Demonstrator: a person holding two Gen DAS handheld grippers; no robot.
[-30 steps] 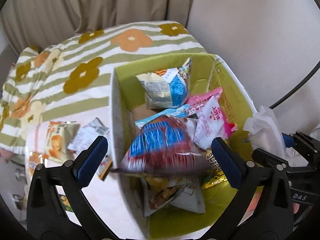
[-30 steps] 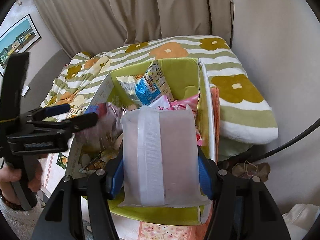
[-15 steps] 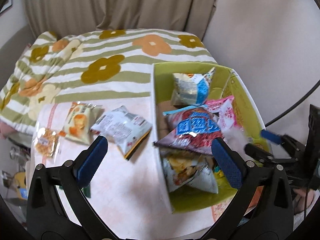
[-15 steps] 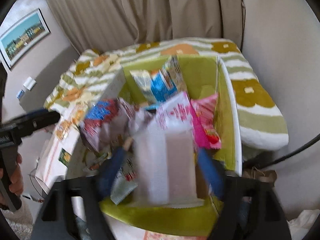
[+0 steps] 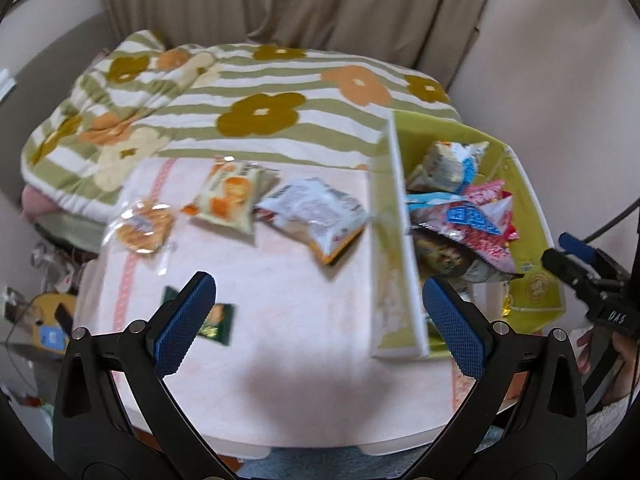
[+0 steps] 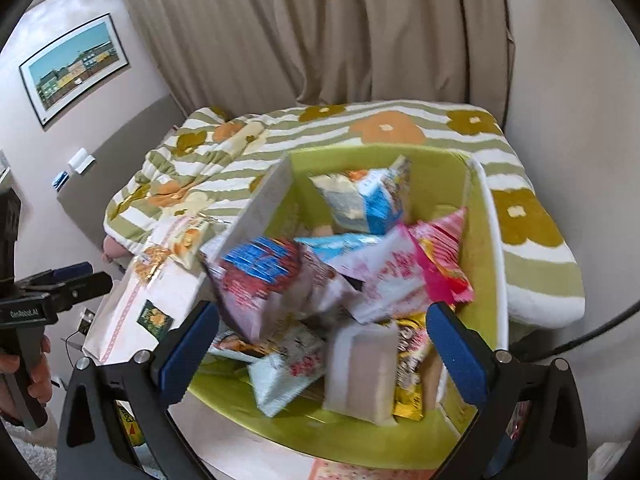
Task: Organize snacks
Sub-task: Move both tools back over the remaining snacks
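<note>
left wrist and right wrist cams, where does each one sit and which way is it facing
Left wrist: on the left gripper, angled down at the pink table with loose snack packets; its open jaws show, plus the right gripper at the right edge.
Right wrist: on the right gripper, angled down into the green box; its jaws have just opened, nothing gripped; the left gripper and a hand show.
Shared: the green box, the floral blanket, the curtain.
</note>
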